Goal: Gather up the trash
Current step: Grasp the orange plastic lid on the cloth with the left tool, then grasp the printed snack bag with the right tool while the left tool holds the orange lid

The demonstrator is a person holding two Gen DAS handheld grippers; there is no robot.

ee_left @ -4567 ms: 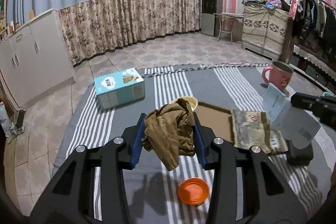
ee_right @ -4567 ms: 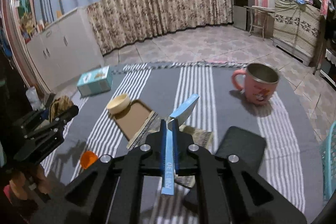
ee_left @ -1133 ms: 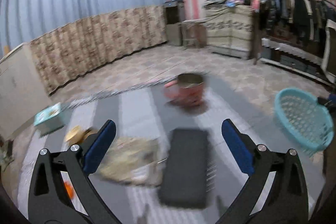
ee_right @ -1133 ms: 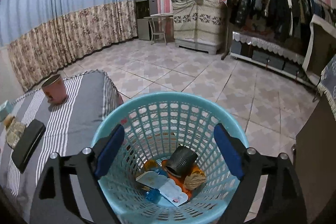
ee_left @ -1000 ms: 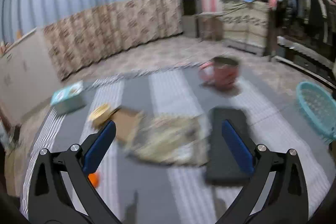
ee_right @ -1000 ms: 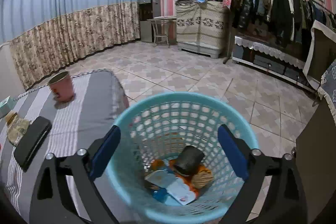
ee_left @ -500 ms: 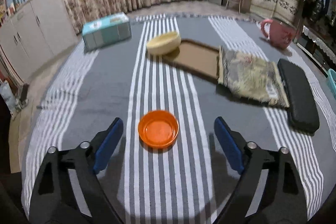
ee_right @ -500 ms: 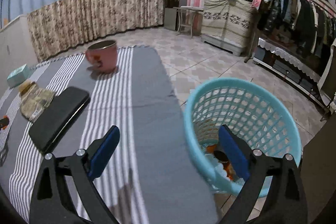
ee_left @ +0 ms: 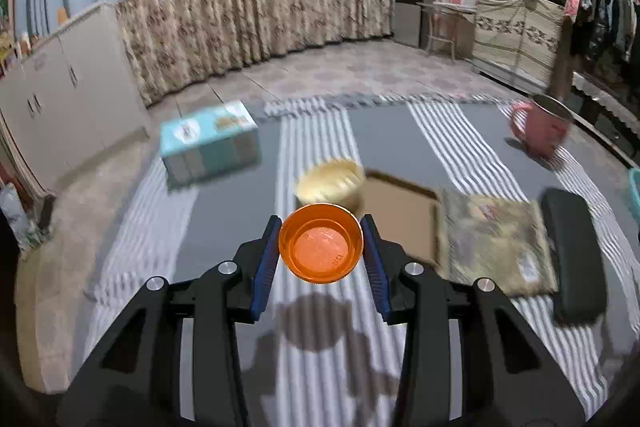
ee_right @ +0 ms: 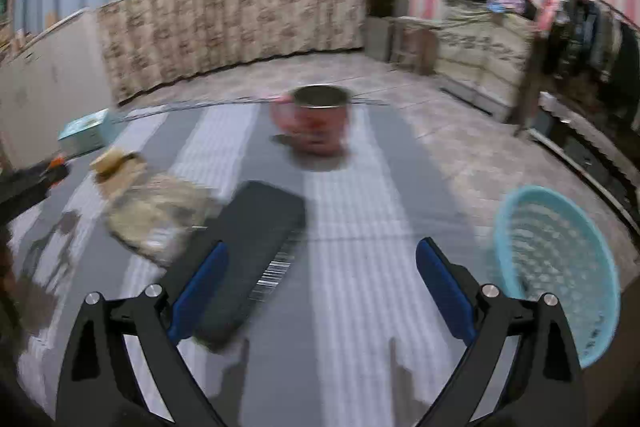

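Half a second ago the orange lid lay flat on the striped cloth with the left gripper wide around it. Now the jaws have just been closing, and the blue pads press on both sides of the lid, which is up off the cloth with its shadow below. Just behind it sits a small cream bowl, touching a brown tray. A blue box is far left and a pink mug far right.

From the right wrist, the picture is blurry. The right gripper is wide with nothing in it. A black case lies near its left pad. The blue basket stands at the right, off the cloth.
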